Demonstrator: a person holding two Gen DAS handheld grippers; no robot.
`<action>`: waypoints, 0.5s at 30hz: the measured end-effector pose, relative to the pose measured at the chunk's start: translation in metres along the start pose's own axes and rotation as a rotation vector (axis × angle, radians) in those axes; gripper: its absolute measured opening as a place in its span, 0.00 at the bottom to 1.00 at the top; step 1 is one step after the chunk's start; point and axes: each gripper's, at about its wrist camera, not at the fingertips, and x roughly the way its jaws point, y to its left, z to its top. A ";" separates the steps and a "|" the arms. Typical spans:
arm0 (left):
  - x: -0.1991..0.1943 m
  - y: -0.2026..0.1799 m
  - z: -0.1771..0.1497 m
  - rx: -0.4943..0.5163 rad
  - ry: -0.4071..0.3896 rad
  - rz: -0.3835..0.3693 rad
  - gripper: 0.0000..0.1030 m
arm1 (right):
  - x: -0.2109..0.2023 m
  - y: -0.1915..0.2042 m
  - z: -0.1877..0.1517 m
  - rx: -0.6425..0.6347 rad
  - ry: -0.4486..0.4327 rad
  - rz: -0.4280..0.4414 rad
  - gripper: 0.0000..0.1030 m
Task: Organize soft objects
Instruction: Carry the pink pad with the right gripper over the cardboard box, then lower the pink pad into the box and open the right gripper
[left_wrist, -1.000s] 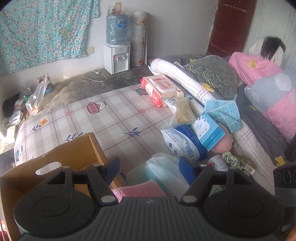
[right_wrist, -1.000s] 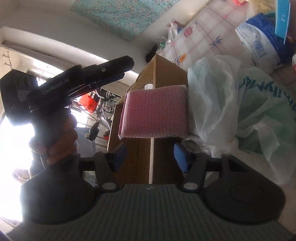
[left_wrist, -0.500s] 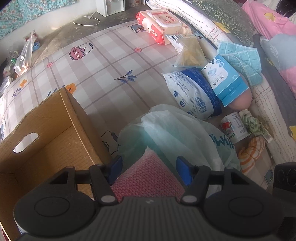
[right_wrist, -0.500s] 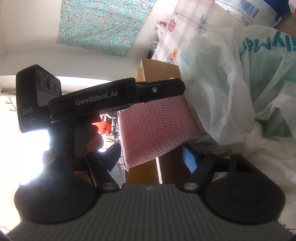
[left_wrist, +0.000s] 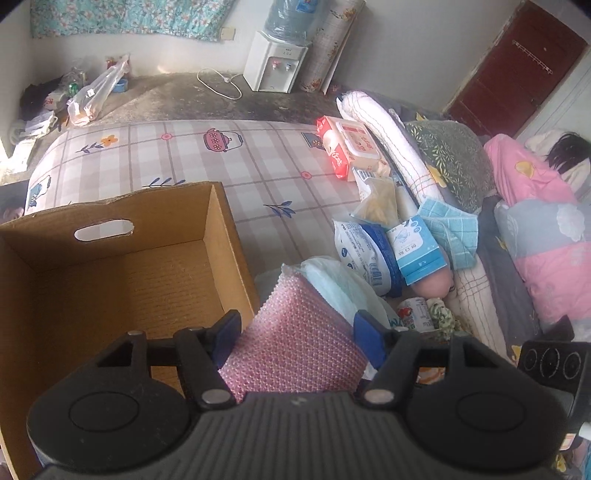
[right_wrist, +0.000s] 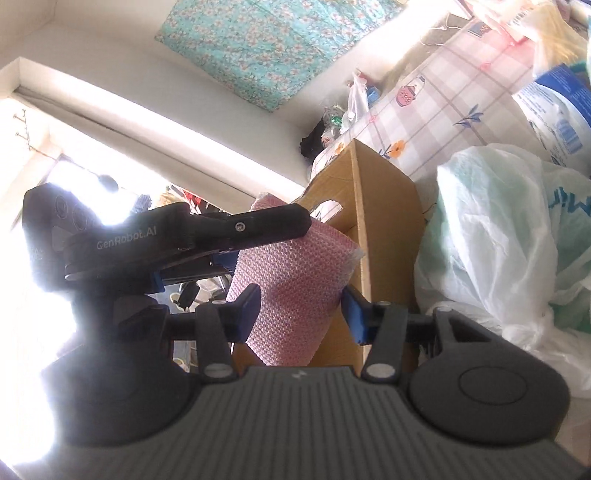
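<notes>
The checked mattress (left_wrist: 177, 166) fills most of the left wrist view, its near edge hidden behind the gripper body. On it, and taken here as the landmark, stands the cardboard box (left_wrist: 122, 266): open-topped, a hand slot in its far wall, its floor bare as far as shows; its near corner is cut off by the left gripper (left_wrist: 295, 334). Just right of the box lies a pale plastic bag (left_wrist: 332, 284), crumpled, its contents impossible to make out. Beyond the bag, further right of the box, a heap of packets lies partly overlapped: a blue and white pouch (left_wrist: 364, 251), a small blue carton (left_wrist: 417, 251), a red wipes pack (left_wrist: 347, 147).

The pink knitted cloth (left_wrist: 295, 347) hangs at the box's right wall, above the rim. The left gripper clamps it, both blue pads pressing its sides. The right gripper (right_wrist: 301, 314) straddles the cloth's lower end; its jaws are closing, and whether the pads touch yet is hard to tell. Window glare washes out the hand behind.
</notes>
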 end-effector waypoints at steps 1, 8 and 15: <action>-0.005 0.008 -0.002 -0.029 -0.020 0.001 0.66 | 0.007 0.007 0.004 -0.023 0.010 -0.006 0.46; -0.009 0.079 -0.008 -0.266 -0.099 0.048 0.74 | 0.062 0.047 0.027 -0.224 0.053 -0.121 0.47; 0.025 0.142 -0.030 -0.396 -0.010 0.097 0.76 | 0.041 0.040 0.033 -0.281 -0.035 -0.169 0.48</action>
